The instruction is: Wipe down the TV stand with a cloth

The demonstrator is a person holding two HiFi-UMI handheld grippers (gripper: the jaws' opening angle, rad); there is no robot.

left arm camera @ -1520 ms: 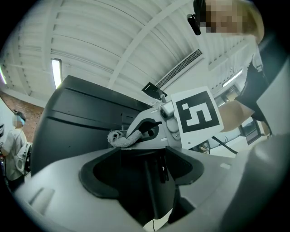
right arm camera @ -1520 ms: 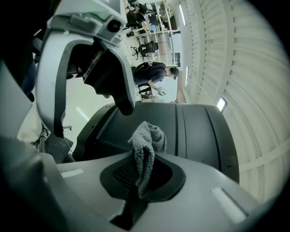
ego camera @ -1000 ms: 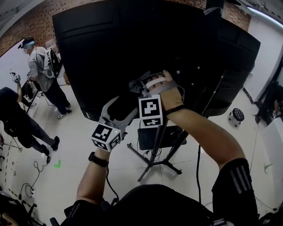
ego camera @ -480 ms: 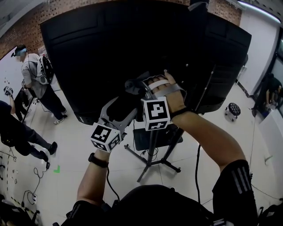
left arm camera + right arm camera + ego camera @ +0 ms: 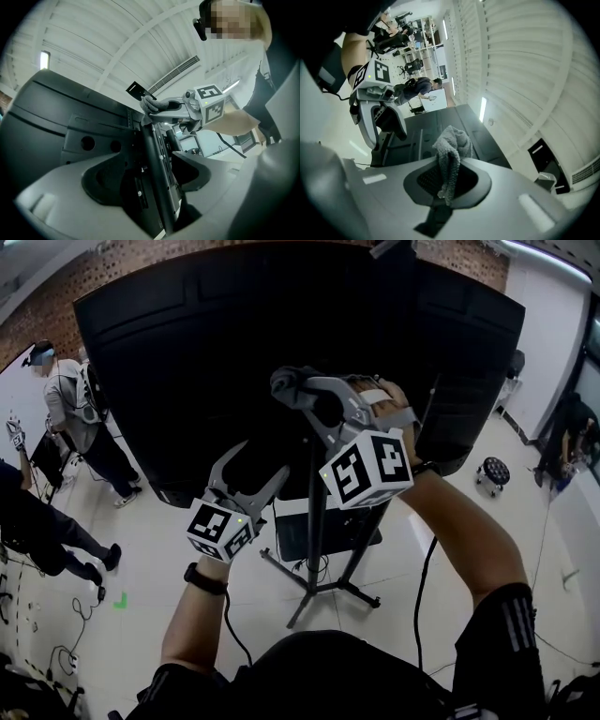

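Note:
The TV stand is a black pole [image 5: 316,521] on splayed legs [image 5: 323,592], carrying a large black TV seen from its back [image 5: 178,362]. My right gripper [image 5: 298,388] is shut on a grey cloth [image 5: 289,382], which it holds high against the pole and the TV's rear. In the right gripper view the cloth [image 5: 451,154] hangs bunched between the jaws. The left gripper [image 5: 251,468] sits lower and to the left, open and holding nothing. In the left gripper view the black mount rail [image 5: 157,178] shows in the gap between the jaws, with the cloth [image 5: 150,104] above.
A black shelf [image 5: 328,526] sits low on the stand. Two people [image 5: 70,399] [image 5: 28,512] stand at the left, with cables [image 5: 94,592] on the white floor. A small wheeled stool [image 5: 494,474] and another person [image 5: 572,437] are at the right.
The right gripper has risen along the pole with the cloth and its marker cube has turned toward me. The left gripper has barely moved.

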